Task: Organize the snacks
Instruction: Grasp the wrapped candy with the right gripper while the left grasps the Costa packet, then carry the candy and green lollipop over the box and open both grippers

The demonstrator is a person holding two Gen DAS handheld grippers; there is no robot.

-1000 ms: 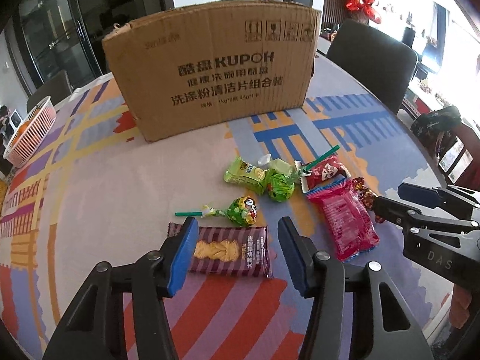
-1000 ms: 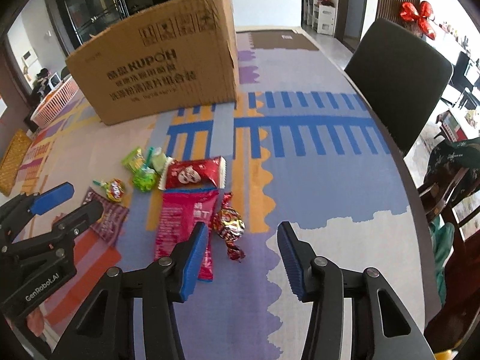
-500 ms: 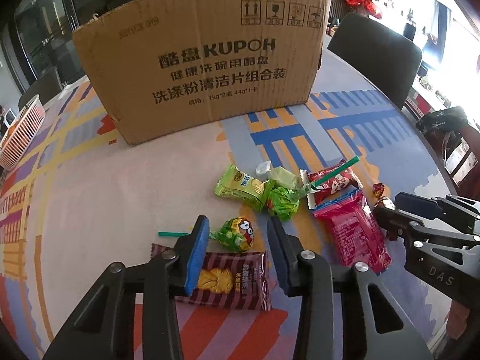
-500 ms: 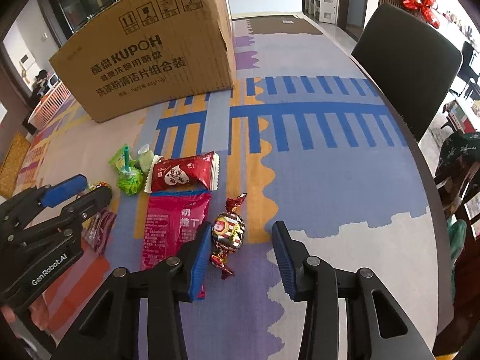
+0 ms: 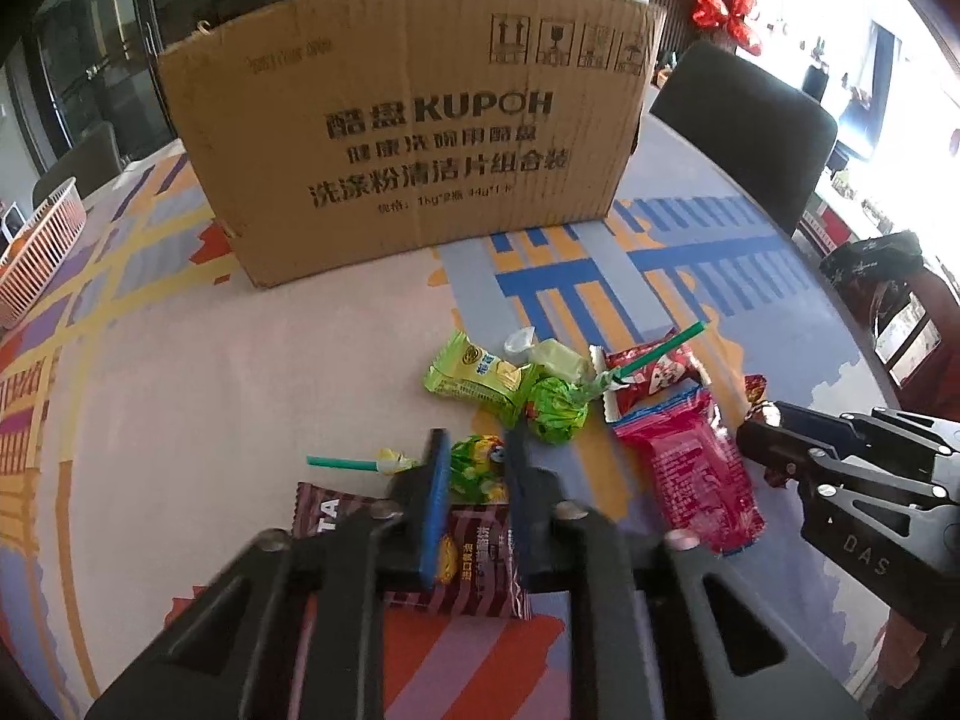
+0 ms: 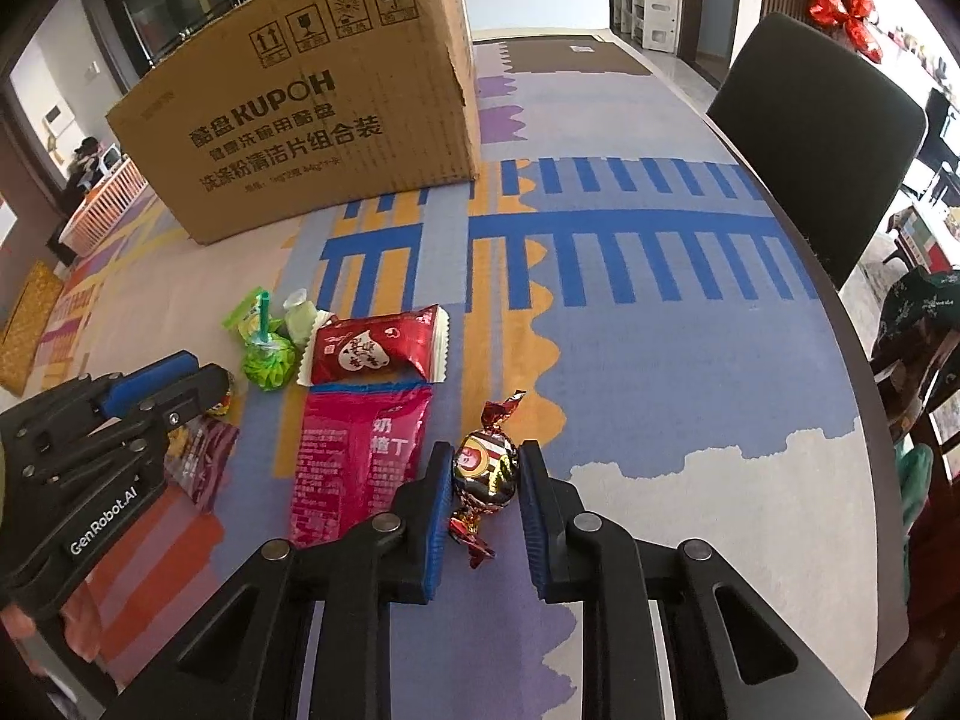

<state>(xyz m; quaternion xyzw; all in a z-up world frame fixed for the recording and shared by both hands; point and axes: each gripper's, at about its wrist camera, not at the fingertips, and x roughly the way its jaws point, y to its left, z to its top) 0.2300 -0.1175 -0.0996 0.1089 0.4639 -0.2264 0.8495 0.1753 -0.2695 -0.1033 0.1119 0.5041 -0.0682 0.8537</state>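
Observation:
Snacks lie on the patterned tablecloth in front of a cardboard box [image 5: 414, 138]. My left gripper [image 5: 477, 471] is shut on a green-wrapped lollipop [image 5: 477, 468] with a teal stick, above a brown biscuit packet [image 5: 480, 558]. My right gripper [image 6: 483, 471] is shut on a foil-wrapped round candy [image 6: 485, 468] that rests on the cloth. Beside them lie a pink packet [image 6: 360, 450], a red heart packet [image 6: 375, 351], a second green lollipop [image 6: 270, 357] and a green sachet [image 5: 471, 375].
The cardboard box [image 6: 312, 114] stands at the back of the table. A pink basket [image 5: 36, 246] sits at the far left edge. A dark chair [image 6: 822, 138] stands past the right edge of the round table.
Both grippers moved forward and down and closed: the left onto the green lollipop, the right onto the foil candy.

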